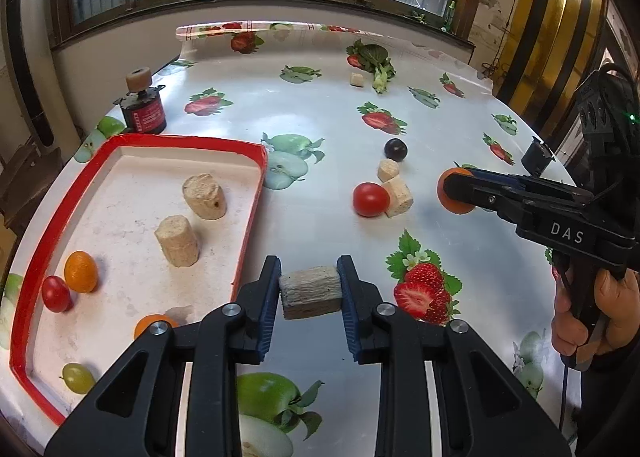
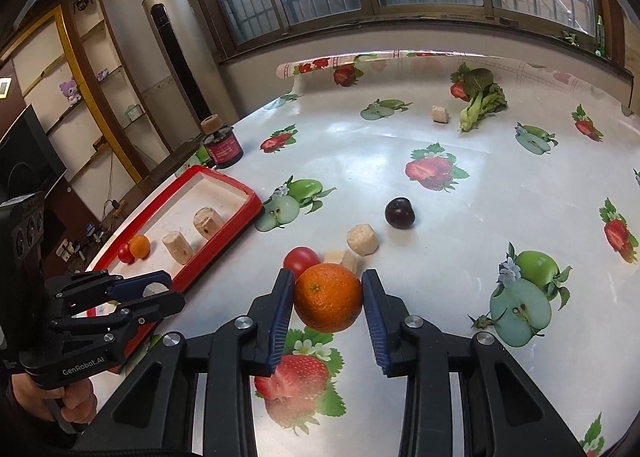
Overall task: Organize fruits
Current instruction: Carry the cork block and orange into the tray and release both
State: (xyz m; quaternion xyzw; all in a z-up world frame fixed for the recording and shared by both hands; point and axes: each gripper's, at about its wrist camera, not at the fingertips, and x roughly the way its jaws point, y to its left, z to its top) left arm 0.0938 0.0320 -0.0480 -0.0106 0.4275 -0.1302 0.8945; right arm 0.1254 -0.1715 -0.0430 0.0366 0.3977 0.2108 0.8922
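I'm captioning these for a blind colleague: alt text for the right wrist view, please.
The right gripper is closed on an orange just above a fruit-print tablecloth. A tomato and dark plum lie beyond; a red-rimmed tray sits left.

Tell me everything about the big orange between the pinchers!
The orange is round, bright and dimpled, with a small dark stem scar on its skin. It sits between the right gripper, whose blue ribbed fingers press against both its sides. It is over the fruit-print tablecloth, not in the red tray. A red tomato lies just behind it.
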